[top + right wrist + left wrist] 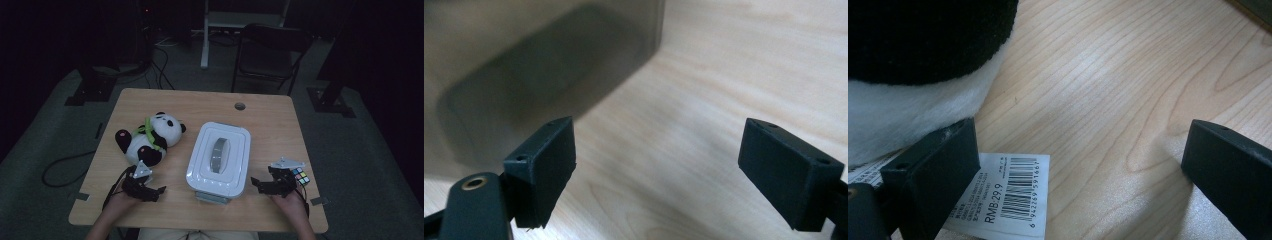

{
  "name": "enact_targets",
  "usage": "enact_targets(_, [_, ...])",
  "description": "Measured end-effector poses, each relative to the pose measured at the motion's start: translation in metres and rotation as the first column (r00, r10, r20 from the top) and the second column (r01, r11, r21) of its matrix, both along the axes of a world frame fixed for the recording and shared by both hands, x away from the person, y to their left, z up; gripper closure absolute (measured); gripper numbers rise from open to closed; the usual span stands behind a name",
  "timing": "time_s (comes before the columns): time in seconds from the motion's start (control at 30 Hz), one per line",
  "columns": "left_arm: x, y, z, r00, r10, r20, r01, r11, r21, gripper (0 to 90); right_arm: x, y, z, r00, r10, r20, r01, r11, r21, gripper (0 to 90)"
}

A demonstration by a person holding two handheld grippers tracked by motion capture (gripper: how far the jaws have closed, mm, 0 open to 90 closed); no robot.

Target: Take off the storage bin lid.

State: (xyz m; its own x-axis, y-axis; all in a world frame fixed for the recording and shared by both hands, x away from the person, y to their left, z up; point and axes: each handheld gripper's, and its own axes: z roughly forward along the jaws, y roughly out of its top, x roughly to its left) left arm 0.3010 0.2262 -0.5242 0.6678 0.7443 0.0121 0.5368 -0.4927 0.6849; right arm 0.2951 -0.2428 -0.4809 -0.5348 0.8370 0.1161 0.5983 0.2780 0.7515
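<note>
On the wooden table [280, 120], the left gripper [150, 192] rests with jaws spread wide just in front of the plush panda [150, 137], near its barcode tag [1008, 192]. The right gripper [265, 186], also released, sits beside the white lidded box [220, 155], a puzzle cube [301, 176] close behind it.

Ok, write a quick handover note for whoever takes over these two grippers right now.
Left gripper: open, holding nothing, low over the table just in front of the plush panda; the panda's barcode tag lies on the wood by one jaw.
Right gripper: open, holding nothing, beside the right wall of the white lidded box.
Puzzle cube: on the table next to the right hand.
Done: nothing visibly; the lid is on the box, the panda and cube lie outside it.
Left: probably open the box and load the toys.
</note>
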Motion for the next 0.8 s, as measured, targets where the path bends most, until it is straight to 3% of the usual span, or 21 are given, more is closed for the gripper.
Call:
enact_targets(0.4, [0.0, 0.0, 0.0, 1.0, 0.0, 0.0, 0.0, 1.0, 0.0, 2.6, -0.006, 0.0, 0.035, 0.9959, -0.026, 0.087, 0.027, 0.9995, -0.018, 15.2])
enact_targets(0.6, [0.0, 0.0, 0.0, 1.0, -0.001, 0.001, 0.001, 1.0, 0.001, 2.6, -0.008, 0.001, 0.053, 0.9941, -0.005, 0.108, 0.001, 0.9993, 0.038, 15.1])
enact_targets(0.8, [0.0, 0.0, 0.0, 1.0, 0.0, 0.0, 0.0, 1.0, 0.001, 2.6, -0.011, 0.014, 0.069, 0.989, 0.021, 0.146, -0.03, 0.9978, 0.06, 13.5])
